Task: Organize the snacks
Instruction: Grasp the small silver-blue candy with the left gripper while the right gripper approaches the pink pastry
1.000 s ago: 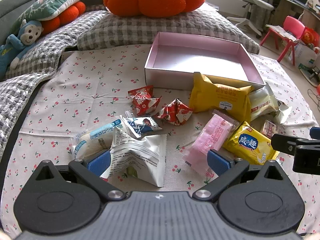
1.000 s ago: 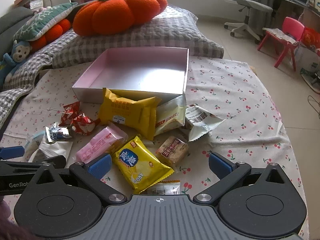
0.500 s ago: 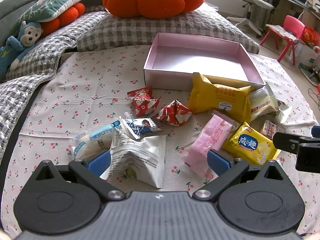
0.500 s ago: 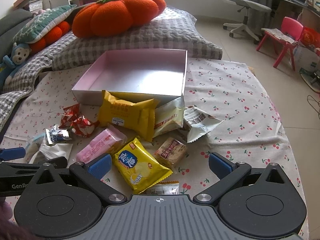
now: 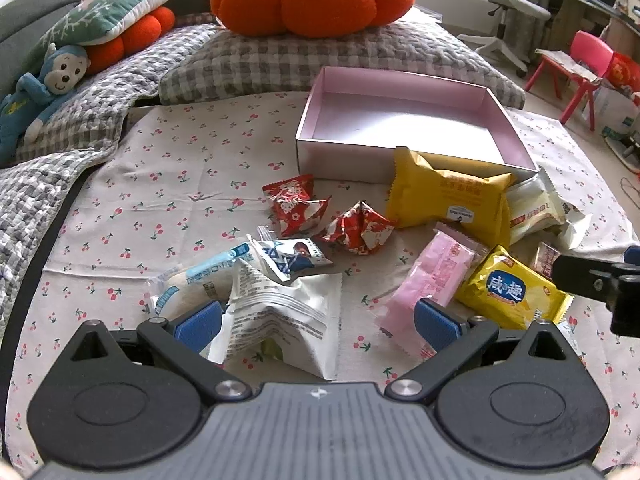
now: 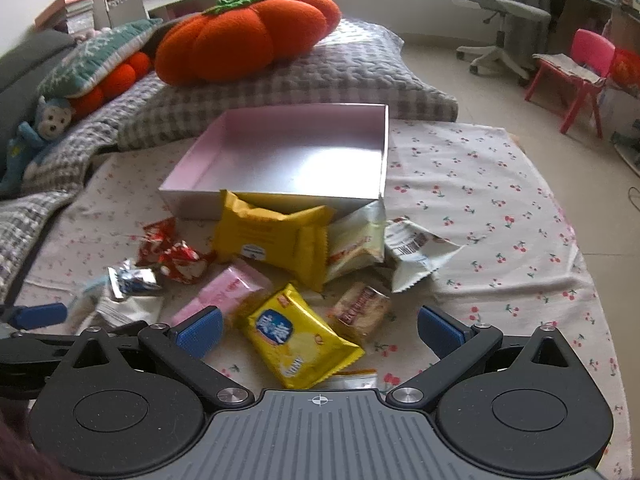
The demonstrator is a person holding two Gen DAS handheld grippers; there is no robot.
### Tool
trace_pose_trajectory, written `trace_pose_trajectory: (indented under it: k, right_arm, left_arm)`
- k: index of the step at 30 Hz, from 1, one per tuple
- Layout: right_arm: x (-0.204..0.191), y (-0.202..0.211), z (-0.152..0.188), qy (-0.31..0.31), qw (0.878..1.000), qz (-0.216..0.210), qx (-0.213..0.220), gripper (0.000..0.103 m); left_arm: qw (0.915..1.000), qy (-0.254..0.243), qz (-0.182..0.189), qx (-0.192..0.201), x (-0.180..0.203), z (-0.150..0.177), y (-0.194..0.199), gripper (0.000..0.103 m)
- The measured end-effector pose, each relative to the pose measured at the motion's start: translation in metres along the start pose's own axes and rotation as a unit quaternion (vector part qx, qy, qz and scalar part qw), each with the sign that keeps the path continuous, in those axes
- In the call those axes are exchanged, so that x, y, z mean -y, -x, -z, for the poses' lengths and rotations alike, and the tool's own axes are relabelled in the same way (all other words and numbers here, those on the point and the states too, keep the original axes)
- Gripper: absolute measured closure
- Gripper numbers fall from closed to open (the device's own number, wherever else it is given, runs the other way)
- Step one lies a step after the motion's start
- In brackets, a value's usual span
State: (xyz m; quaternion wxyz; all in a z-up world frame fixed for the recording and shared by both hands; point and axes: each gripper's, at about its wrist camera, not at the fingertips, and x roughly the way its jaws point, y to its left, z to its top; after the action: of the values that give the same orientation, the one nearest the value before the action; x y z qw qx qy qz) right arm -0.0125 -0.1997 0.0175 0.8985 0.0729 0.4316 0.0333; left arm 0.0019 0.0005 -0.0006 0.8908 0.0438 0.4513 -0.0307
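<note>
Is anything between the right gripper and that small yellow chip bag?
Nothing visible. The yellow chip bag lies uncovered on the cloth just ahead of the open right gripper, whose fingers straddle it.

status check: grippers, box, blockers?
Left gripper and right gripper open, holding nothing. Pink cardboard box empty; snacks outside it. Large yellow packet leans on its front wall.

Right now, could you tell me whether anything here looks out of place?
Yes: the pink box is empty, while every snack lies loose on the cloth before it. A yellow pack leans against its front wall.
</note>
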Motion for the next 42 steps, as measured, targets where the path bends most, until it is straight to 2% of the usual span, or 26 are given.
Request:
trace_pose_trajectory:
  k: [3,10,15,18,22,25,27,29,33,35,37,42]
  right_arm:
    - [-0.003,0.003,-0.001,0.01,1.0,0.001,0.012,0.0]
    - [-0.003,0.008,-0.01,-0.003,0.999,-0.034,0.013,0.0]
    - [-0.001,0.018,-0.025,-0.019,0.998,-0.044,0.043,0.0]
    - [-0.002,0.021,-0.032,-0.014,0.997,-0.049,0.062,0.0]
    - [0.003,0.007,-0.039,-0.027,0.997,-0.059,0.04,0.0]
    - [0.015,-0.011,-0.038,-0.061,0.995,-0.08,0.021,0.0]
    - [0.021,-0.025,-0.038,-0.077,0.993,-0.093,-0.01,0.0]
    - [0.021,-0.034,-0.04,-0.082,0.99,-0.107,-0.028,0.0]
    - [0.017,-0.045,-0.049,-0.088,0.988,-0.127,-0.03,0.0]
    - [0.015,-0.054,-0.052,-0.09,0.985,-0.139,-0.038,0.001]
    - [0.011,-0.064,-0.052,-0.093,0.985,-0.136,-0.049,0.002]
    - [0.001,-0.084,-0.047,-0.084,0.983,-0.138,-0.084,0.007]
  left_arm:
    - [1.0,-0.001,-0.005,0.007,-0.001,-0.002,0.002,0.0]
    - [0.9996,0.002,-0.016,0.025,-0.01,-0.016,0.008,0.0]
    - [0.9982,-0.003,-0.034,0.048,-0.03,-0.031,0.013,0.0]
    - [0.9984,-0.011,-0.039,0.039,-0.042,-0.041,0.005,0.0]
    - [0.9995,0.023,-0.006,0.019,-0.06,-0.043,-0.017,0.001]
    - [0.9983,0.051,0.025,-0.009,-0.071,-0.043,-0.034,0.009]
    - [0.9968,0.06,0.05,-0.016,-0.076,-0.047,-0.041,0.012]
    - [0.9963,0.06,0.06,-0.014,-0.08,-0.051,-0.046,0.012]
    - [0.9947,0.054,0.083,-0.03,-0.081,-0.057,-0.059,0.016]
    - [0.9927,0.051,0.098,-0.048,-0.082,-0.057,-0.067,0.026]
    - [0.9904,0.054,0.112,-0.06,-0.085,-0.055,-0.073,0.031]
    - [0.9868,0.04,0.145,-0.058,-0.087,-0.053,-0.075,0.039]
